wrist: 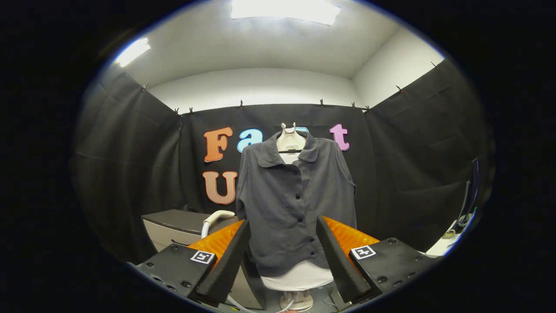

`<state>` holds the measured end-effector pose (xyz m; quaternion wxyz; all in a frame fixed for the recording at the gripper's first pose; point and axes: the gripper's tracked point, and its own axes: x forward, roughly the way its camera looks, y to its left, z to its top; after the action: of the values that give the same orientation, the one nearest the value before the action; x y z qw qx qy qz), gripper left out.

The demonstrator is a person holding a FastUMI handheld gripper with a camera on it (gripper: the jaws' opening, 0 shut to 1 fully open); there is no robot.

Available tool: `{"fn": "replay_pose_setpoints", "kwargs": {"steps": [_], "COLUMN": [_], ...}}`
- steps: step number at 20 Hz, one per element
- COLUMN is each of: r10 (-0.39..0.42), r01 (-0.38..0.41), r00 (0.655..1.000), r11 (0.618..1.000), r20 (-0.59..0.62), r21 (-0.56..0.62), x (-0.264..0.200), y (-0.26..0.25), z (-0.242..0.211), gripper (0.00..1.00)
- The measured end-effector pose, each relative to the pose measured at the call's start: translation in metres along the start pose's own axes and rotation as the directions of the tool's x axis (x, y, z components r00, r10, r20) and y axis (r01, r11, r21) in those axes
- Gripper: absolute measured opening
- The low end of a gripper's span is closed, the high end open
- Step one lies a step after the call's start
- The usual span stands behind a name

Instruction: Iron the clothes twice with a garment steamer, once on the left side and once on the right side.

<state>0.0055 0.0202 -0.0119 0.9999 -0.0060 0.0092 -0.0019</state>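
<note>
A dark grey button-up shirt [295, 200] hangs on a white mannequin torso [290, 141] straight ahead, well beyond my fingers. A white hem or base [299, 278] shows below the shirt. A white curved steamer handle with its hose [215, 217] rests on a grey cabinet to the left of the shirt, behind my left finger. My gripper [282, 228] is open, its two fingers spread wide with nothing between them; the shirt shows through the gap at a distance.
A grey cabinet [173, 224] stands left of the mannequin. The mannequin's round stand [297, 301] sits low between my fingers. At the far right a white table edge [447, 243] holds small items and a dark upright object [471, 191].
</note>
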Motion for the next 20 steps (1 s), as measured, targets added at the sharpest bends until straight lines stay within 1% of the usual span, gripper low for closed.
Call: {"fn": "replay_pose_setpoints", "kwargs": {"steps": [6,11,13,16,20], "r10": [0.03,0.071,0.12,0.215,0.272], "r01": [-0.03,-0.072,-0.119,-0.208,-0.264], "r00": [1.0,0.997,0.991,0.975,0.958], "r11": [0.999,0.997,0.993,0.973,0.96], "r20": [-0.006,-0.044,-0.057,-0.06,-0.089], "r21": [-0.018,-0.009,0.028,0.103,0.097], "x": [0.014,0.045,0.064,0.1,0.149], "y": [0.026,0.063,0.089,0.134,0.179], "z": [0.0,-0.001,0.004,0.014,0.012], "gripper": [0.98,0.98,0.98,0.98,0.98]}}
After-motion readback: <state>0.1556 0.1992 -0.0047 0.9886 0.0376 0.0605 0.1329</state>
